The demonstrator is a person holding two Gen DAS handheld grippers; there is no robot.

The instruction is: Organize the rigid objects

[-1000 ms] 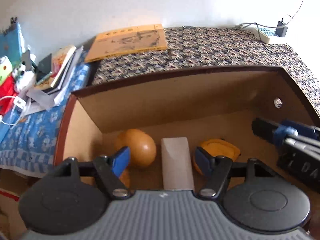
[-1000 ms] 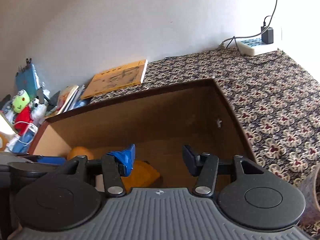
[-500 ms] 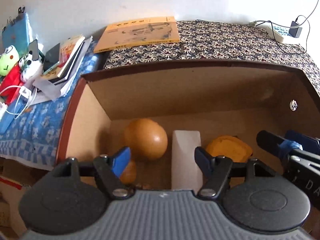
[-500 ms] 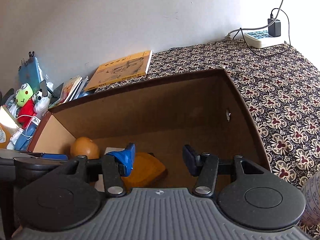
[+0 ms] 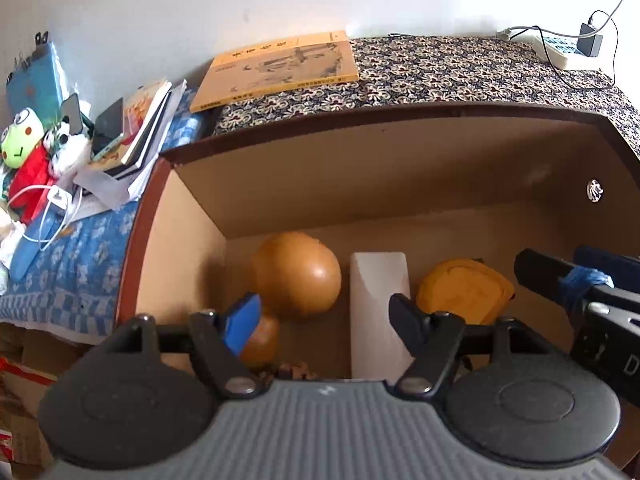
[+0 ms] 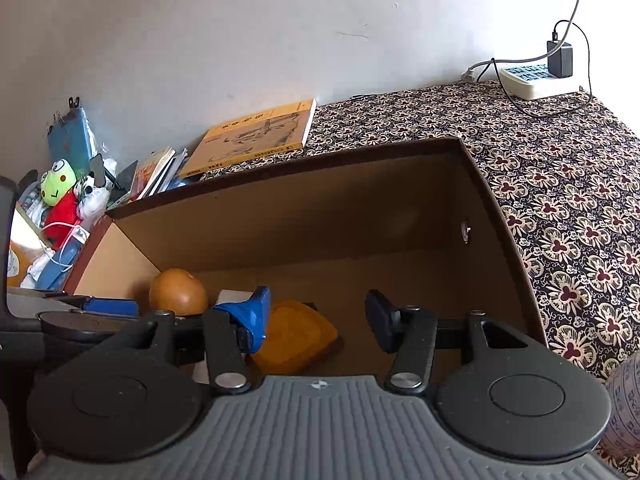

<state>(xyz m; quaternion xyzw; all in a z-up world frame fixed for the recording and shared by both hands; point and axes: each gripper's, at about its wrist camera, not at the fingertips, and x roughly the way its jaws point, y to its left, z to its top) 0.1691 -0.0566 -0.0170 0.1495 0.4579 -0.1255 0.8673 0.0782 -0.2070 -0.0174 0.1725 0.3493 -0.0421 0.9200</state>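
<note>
The white block (image 5: 378,304) lies on the cardboard box (image 5: 360,184) floor, long axis running toward the back wall, between the large orange ball (image 5: 298,274) and yellow lid (image 5: 466,290). Left gripper (image 5: 326,320) and right gripper (image 6: 318,320) both gape empty above it

a yellow book (image 5: 280,70) lies flat on the dark flower-patterned cloth (image 5: 460,76), toward eleven o'clock in the left wrist view. at one o'clock a white power strip (image 5: 558,49) rests on the same cloth by the white wall (image 5: 200,4), with a black charger (image 5: 591,45) plugged into it. at nine o'clock a stack of books and papers (image 5: 136,128) sits on a blue patterned cloth (image 5: 68,268). just left of the stack lie a green frog plush toy (image 5: 22,140) and a white cable (image 5: 44,216).
</note>
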